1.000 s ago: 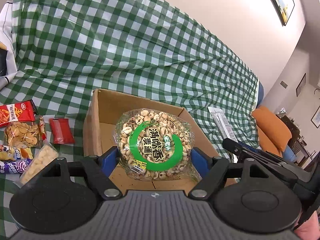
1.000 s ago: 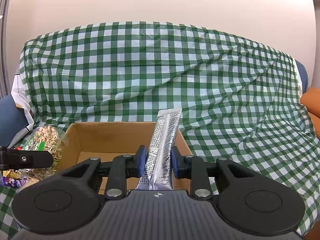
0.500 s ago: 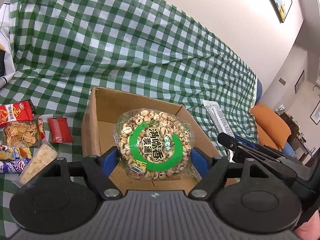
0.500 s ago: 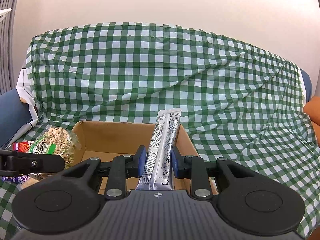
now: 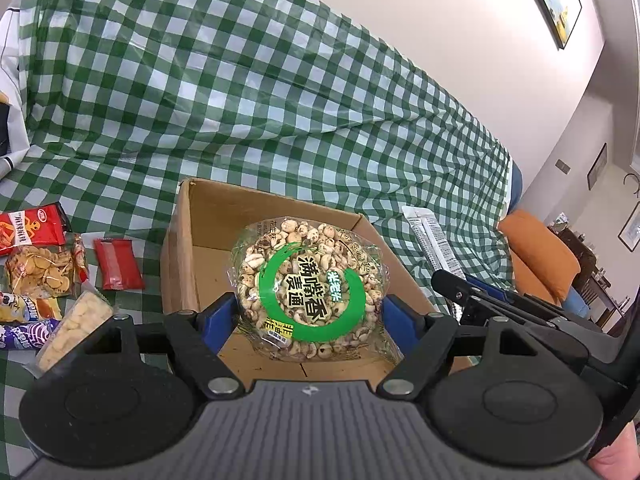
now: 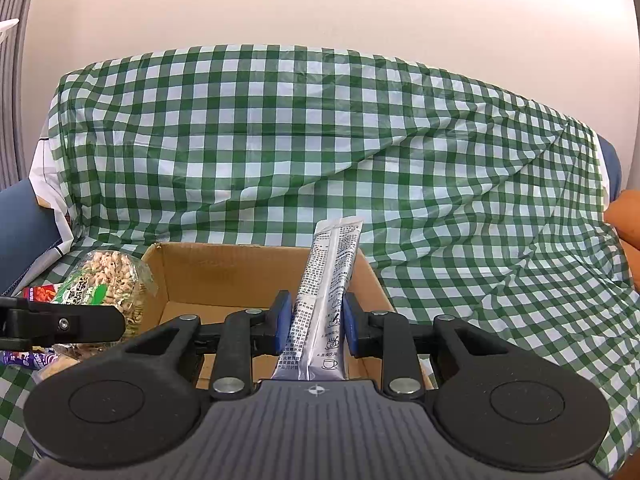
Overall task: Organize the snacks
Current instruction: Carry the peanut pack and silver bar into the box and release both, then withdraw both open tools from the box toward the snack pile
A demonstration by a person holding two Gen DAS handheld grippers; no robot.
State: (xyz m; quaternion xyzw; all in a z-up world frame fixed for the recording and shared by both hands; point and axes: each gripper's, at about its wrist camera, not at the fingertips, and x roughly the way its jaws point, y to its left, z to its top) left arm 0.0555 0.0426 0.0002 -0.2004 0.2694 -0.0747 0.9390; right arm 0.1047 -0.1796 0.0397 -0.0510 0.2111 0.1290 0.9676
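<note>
both loads hang above the cardboard box (image 5: 276, 236), already lined up for a drop. left gripper (image 5: 308, 314) spread wide and clamped on the round puffed-grain bag (image 5: 308, 288), blue fingers (image 5: 218, 316) pressing its two sides, green-ringed label facing the camera. bag sits over the near half of the box floor, apparently clear of the bottom, so down and slightly forward looks like the remaining path. right gripper (image 6: 314, 326) set narrow, pinching the silver stick sachet (image 6: 326, 292) near its lower end; long axis running up and away from the fingers, top leaning a little right, crossing the far right rim of the box. seen from the left wrist view, same sachet (image 5: 434, 240) stands beyond the right wall of the box, so a shift leftward probably needed before release. left load judged nearer to a clean landing; round bag likely to take most of the floor, leaving a strip along one wall for the sachet, laid lengthwise. other snacks wait on the checked cloth (image 5: 248, 100) left of the box: red pouch (image 5: 118, 264), cracker bag (image 5: 40, 276), orange-red packet (image 5: 30, 226).
</note>
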